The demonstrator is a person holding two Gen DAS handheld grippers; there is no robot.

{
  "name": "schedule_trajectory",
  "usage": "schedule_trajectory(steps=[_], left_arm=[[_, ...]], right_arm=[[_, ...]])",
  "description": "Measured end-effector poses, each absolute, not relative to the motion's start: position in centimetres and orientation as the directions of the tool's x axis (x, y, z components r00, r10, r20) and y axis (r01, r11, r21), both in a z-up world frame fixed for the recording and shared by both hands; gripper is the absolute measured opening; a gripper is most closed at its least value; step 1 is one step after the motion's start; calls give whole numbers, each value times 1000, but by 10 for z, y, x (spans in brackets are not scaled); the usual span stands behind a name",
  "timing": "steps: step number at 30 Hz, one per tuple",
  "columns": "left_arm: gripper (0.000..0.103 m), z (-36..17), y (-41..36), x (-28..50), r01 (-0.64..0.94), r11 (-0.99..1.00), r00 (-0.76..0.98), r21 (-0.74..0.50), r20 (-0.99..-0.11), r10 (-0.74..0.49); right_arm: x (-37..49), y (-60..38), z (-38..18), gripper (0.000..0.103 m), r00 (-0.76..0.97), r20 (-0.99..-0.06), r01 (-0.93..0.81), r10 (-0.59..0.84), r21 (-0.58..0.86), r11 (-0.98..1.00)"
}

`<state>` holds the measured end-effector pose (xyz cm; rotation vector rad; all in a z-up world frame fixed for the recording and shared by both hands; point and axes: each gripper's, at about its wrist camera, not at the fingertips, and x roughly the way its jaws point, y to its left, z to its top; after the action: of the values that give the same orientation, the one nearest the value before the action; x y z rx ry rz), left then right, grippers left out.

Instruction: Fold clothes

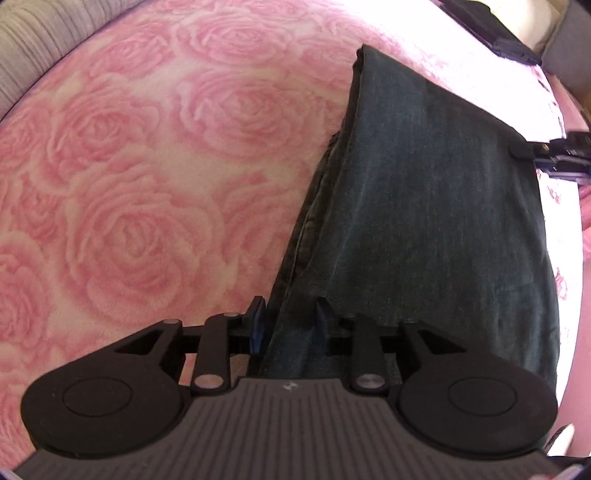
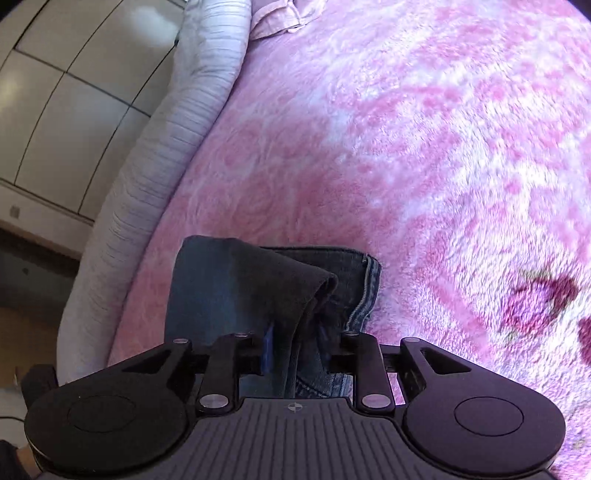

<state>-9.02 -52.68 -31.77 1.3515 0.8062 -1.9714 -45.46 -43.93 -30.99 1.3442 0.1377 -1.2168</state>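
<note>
Nearest the left camera, the left gripper [image 1: 290, 321] is pinching an edge of the jeans [image 1: 424, 206], denim filling the gap between its blue-padded fingers. From there the dark cloth is stretching away in a long doubled panel, layers showing along its left side, above the pink rose blanket [image 1: 129, 184]. At its far right corner the right gripper [image 1: 554, 157] is gripping the fabric. In the right camera, that gripper [image 2: 295, 354] is clamping a bunched corner of the jeans [image 2: 258, 288], a stitched hem showing beside it. Beyond, a pink shirt [image 2: 284, 18] is lying at the blanket's [image 2: 406, 129] far edge. The jeans appear doubled lengthwise and are hanging between both grippers; they are not lying finished on the blanket, so crosswise folding and setting down seemingly remain.
</note>
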Motion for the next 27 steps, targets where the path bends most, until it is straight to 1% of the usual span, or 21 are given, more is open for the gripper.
schedule_trajectory(steps=[1,3,6,8,10,12,15,16,18,21,24,25,26,27], left_arm=[[28,-313,-525,-86,766,-626,-301,-144,-942,-151],[26,-299,-517,-75,778,-613,-307,-139,-935,-177],[24,-282,-497,-58,786,-612,-275,-88,-936,-219],[24,-274,-480,-47,784,-618,-259,-64,-937,-232],[24,-270,-462,-40,768,-639,-246,-37,-939,-240],[24,-268,-441,-31,742,-671,-234,-8,-940,-248],[24,-270,-409,-25,694,-719,-234,20,-939,-253],[24,-271,-399,-24,674,-738,-239,30,-937,-256],[25,-275,-381,-23,637,-770,-259,34,-931,-256],[25,-276,-355,-26,592,-805,-288,46,-920,-265],[29,-274,-336,-36,544,-838,-351,34,-899,-264],[29,-276,-331,-42,508,-860,-360,51,-894,-265],[30,-279,-325,-47,470,-880,-368,69,-891,-267],[30,-282,-322,-53,431,-897,-368,95,-890,-271]], right_arm=[[-452,-433,-303,32,426,-694,730,-580,642,-233],[-444,-418,-291,43,413,-705,755,-576,620,-216],[-415,-387,-280,50,435,-728,798,-530,584,-146],[-387,-363,-274,51,471,-745,825,-473,561,-62],[-352,-339,-268,52,511,-753,843,-414,534,68],[-313,-317,-265,55,547,-759,837,-354,505,211],[-263,-293,-270,59,561,-773,819,-297,465,337],[-253,-289,-273,59,561,-775,819,-291,468,331],[-248,-284,-277,59,564,-763,825,-314,514,235],[-270,-272,-278,59,537,-738,805,-410,593,-13],[-283,-263,-279,59,494,-747,810,-444,581,-76],[-285,-263,-283,59,485,-756,816,-440,572,-83],[-288,-263,-288,61,476,-764,821,-436,563,-90],[-290,-263,-292,66,467,-772,827,-432,555,-97]])
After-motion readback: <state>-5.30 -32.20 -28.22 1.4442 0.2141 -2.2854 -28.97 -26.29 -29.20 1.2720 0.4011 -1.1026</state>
